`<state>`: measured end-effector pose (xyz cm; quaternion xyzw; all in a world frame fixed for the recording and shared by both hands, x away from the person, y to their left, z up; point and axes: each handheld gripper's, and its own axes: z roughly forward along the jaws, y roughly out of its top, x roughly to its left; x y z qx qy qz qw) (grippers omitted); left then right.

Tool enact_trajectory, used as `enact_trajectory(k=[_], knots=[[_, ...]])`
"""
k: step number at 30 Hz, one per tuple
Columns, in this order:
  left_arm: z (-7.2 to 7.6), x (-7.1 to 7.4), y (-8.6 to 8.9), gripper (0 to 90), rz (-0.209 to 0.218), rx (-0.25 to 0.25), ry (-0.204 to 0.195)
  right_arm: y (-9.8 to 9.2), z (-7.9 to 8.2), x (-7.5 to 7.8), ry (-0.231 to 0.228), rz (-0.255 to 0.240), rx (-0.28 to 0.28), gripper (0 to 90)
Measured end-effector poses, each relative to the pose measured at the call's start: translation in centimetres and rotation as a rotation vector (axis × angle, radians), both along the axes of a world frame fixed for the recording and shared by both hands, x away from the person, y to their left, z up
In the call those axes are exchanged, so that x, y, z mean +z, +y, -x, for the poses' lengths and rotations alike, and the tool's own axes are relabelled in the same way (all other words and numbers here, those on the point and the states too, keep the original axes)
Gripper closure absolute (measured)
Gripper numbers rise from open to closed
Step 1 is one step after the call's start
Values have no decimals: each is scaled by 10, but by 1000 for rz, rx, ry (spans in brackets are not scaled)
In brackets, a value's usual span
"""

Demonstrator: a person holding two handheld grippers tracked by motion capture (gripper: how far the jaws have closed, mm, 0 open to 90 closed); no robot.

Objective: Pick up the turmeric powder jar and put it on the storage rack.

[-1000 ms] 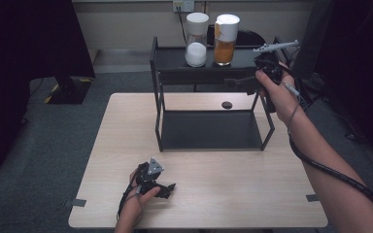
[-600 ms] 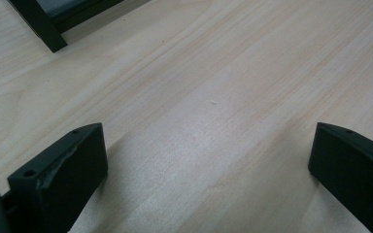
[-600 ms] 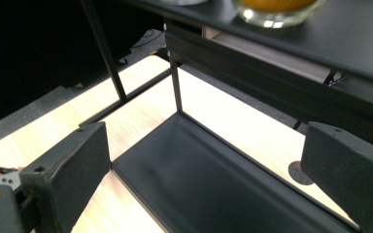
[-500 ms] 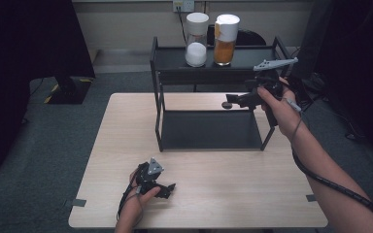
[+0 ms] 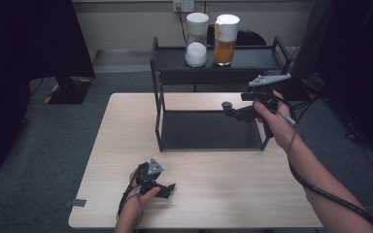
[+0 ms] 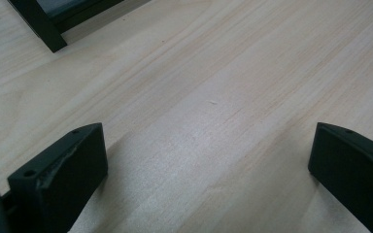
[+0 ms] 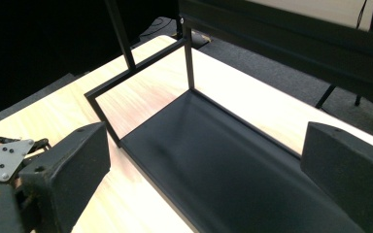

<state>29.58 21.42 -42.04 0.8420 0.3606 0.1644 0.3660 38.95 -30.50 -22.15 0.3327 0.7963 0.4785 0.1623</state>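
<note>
Two grippers: both in our hands, one low on the table, one up by the rack.
Left gripper: we've got it resting near the front edge of the wooden table, well apart from the rack. In the left gripper view its jaws are spread wide with bare wood grain between them, nothing held.
Right gripper: we're holding it up in the air at the right end of the rack, pointing left. In the right gripper view the jaws stand far apart, empty, looking down along the lower shelf.
Black rack: a two-level metal frame sitting on the far half of the table; a corner of it peeks into the left gripper view too.
Top shelf: two lidded jars side by side, pretty close together.
White jar: the left one, white stuff sitting in the bottom.
Orange jar: the right one, orange contents.
Lower shelf: dark and flat.
</note>
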Motion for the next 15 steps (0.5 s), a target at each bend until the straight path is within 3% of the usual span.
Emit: enact_trajectory(k=[15], knots=[[0,0,0,0,0,0,0,-10,8,-49,44,-15,16,30]])
